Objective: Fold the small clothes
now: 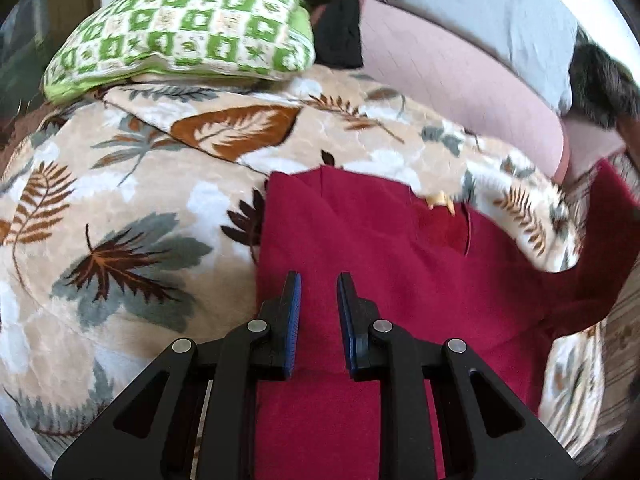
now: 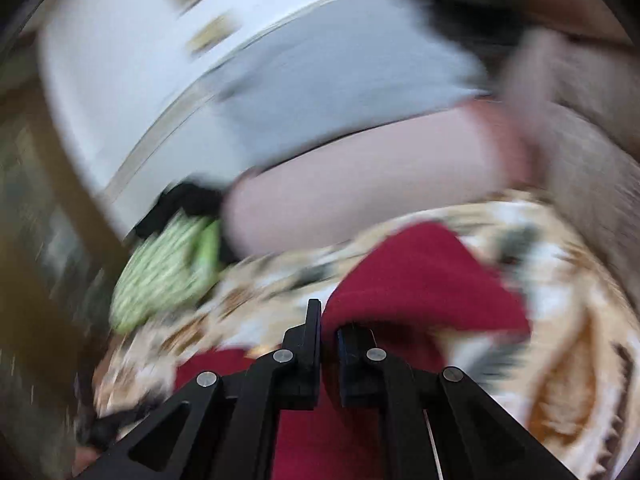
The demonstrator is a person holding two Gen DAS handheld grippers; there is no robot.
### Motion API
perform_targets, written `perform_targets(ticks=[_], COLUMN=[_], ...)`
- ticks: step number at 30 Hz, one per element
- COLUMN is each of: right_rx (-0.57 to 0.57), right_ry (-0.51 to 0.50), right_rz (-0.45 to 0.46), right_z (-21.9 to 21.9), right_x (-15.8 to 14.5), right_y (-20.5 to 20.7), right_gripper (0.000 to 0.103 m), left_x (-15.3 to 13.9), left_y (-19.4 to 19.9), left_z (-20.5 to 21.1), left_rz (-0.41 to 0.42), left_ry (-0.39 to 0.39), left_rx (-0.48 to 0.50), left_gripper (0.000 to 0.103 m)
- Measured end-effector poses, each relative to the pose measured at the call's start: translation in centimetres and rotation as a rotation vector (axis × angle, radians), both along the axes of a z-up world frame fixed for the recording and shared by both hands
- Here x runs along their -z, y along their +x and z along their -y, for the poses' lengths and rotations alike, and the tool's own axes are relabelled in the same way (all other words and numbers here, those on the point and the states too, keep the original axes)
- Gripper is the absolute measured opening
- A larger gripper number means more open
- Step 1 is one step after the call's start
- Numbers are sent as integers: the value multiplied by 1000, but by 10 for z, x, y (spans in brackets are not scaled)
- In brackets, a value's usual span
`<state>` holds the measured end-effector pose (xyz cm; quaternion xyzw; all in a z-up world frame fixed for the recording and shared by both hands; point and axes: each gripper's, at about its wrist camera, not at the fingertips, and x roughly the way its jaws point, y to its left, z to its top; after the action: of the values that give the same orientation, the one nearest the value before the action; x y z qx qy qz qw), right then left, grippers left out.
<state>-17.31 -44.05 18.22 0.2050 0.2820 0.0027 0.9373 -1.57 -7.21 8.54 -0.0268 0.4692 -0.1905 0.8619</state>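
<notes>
A dark red garment [image 1: 380,264] lies spread on a leaf-patterned blanket [image 1: 132,216]. My left gripper [image 1: 319,280] is open and hovers over the garment's left part, holding nothing. In the right wrist view, which is motion-blurred, my right gripper [image 2: 329,320] is shut on a fold of the red garment [image 2: 420,280], which rises and drapes over its right finger. A lifted red flap also shows at the right edge of the left wrist view [image 1: 600,248].
A green and white patterned pillow [image 1: 188,28] lies at the far left of the blanket. Behind it are a black cloth [image 1: 336,20], a pink cushion [image 1: 460,80] and a grey cushion [image 1: 500,12]. A white wall [image 2: 120,80] stands behind.
</notes>
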Motion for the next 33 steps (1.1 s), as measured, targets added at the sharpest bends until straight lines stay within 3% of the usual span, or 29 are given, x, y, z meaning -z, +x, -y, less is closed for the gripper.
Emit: perform_targets(ticks=[2,4,7,8,11,13,17,19,21,22,25,28,29,30,33], right_rx=[-134,-250,-402,-412,-390,-355,-229,-111,19,80,147,107,93,98,136], right_ry=[-5,6,11,-9,9,36,-8,-23,-56,-66,-9,76,101,78,-11], right_rz=[-26,-83,-302,-373,-349,-344,-270,-222,-212,-230,-283,-351,-367,-389,-306], right_z=[-53,-107,-172,-184,-176,-158,-114,-80,-50,-36,4,16,15,13,7], right_x=[17,56,126,148,154,144,111,96,91,94,109,138,144,146,123], right_y=[26,46,63,60,46,38,18,3,-5,-6,0,27,33,37,27], right_gripper=[6,6,8,9,12,20,27,42,65,67,67,63,35,19,11], left_x=[1,4,10,10,10,13,25,33,40,42,48,45,42,35,16], left_y=[1,2,2,1,1,5,11,11,9,9,10,10,10,9,8], left_z=[-8,-9,-9,-8,-10,-10,0,7,13,15,20,26,27,25,22], left_rz=[-10,-33,-57,-53,-38,-47,-91,-111,-102,-97,-93,-68,-50,-28,57], left_ry=[-34,-46,-34,-31,-51,-73,-75,-45,-8,3,21,60,67,55,27], left_rx=[-19,-22,-2,9,24,12,25,38,36,36,29,27,28,33,37], left_gripper=[17,17,19,26,42,42,42,42,42,42,40,24,14,12,12])
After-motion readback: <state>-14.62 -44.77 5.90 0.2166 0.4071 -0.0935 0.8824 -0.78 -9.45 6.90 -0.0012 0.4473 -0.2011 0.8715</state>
